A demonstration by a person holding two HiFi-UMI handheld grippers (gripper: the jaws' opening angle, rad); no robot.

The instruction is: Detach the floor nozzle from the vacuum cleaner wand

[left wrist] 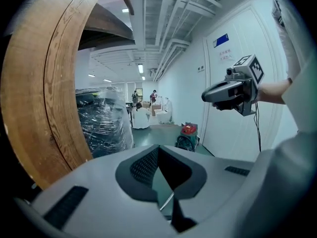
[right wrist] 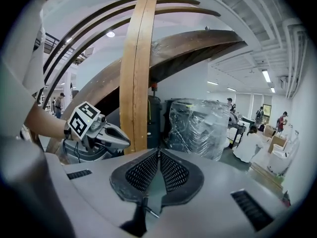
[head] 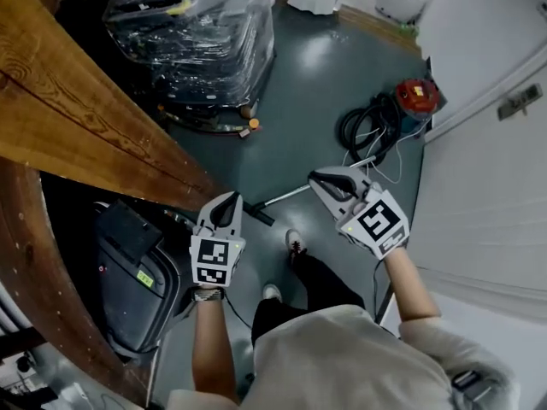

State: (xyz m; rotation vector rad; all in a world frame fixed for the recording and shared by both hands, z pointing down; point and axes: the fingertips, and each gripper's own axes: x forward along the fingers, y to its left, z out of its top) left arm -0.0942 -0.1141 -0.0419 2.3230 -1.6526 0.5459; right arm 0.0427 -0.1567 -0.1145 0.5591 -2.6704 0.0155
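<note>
**A:** What does the head view give that the tool views lack?

**B:** The floor [head: 316, 75]. The vacuum cleaner wand [head: 286, 196] lies on it, a pale tube between the two tools and touched by neither. Its dark end piece [head: 260, 215] shows just beside the left tool's tip. I cannot tell whether that is the floor nozzle. The red vacuum cleaner [head: 416, 96] stands by the white wall [head: 479, 186], with its black hose [head: 366, 128] coiled beside it.

**A:** And the tool views?

**B:** The left tool [left wrist: 158, 150] has its pads together with nothing between them. The right tool [right wrist: 159, 152] is the same. Each view shows the other tool held up in the air. They also show ceiling pipes [left wrist: 166, 29] and people [right wrist: 255, 140] at the far end of the hall.

**A:** Any containers?

**B:** A pallet load [head: 192, 32] is wrapped in clear film with dark goods inside. A black bin [head: 128, 267] sits under the wooden arch [head: 77, 118], and its contents are hidden.

**A:** Room to move?

**B:** The arch crowds the left side and the wall is close on the right. Open floor runs ahead between the pallet load and the red vacuum cleaner.
</note>
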